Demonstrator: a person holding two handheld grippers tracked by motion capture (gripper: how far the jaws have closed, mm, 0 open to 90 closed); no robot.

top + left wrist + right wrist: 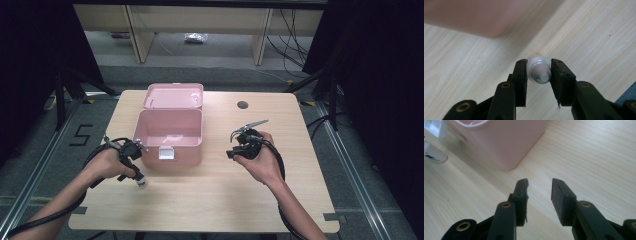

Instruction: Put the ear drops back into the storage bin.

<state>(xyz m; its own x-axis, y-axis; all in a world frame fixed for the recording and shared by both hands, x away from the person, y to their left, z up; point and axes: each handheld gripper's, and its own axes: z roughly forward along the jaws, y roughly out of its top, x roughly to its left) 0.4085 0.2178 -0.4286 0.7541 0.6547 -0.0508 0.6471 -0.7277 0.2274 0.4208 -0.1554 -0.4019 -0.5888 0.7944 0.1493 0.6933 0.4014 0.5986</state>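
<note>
The small white bottle [539,70] lies on the wooden table [210,200] just in front of the open pink box [170,135], at the box's front left corner, and in the left gripper view it sits end-on between the two black jaws, its nozzle tip pointing back toward the camera. The left gripper [539,68] has both pads against the rounded sides of the bottle, so it is gripping the bottle, which looks to rest on the tabletop, not lifted. The step in hand appears to be picking the bottle up to place it in the box. To do that well, the squeeze should be firm enough that the smooth, round body does not roll or squirt out, with the pads centred on its widest part; the lift should go straight up before moving sideways, so that the bottle clears the near wall and the white latch [166,154] on the box's front. The box's lid [173,96] stands folded back, leaving the inside free. The right gripper [539,188] is held well to the right of the box above bare wood, its jaws apart with nothing between them. In the right gripper view the bottle's side carries a small dark blue printed label, too small to read. A dark "5" is marked on the floor left of the table.
</note>
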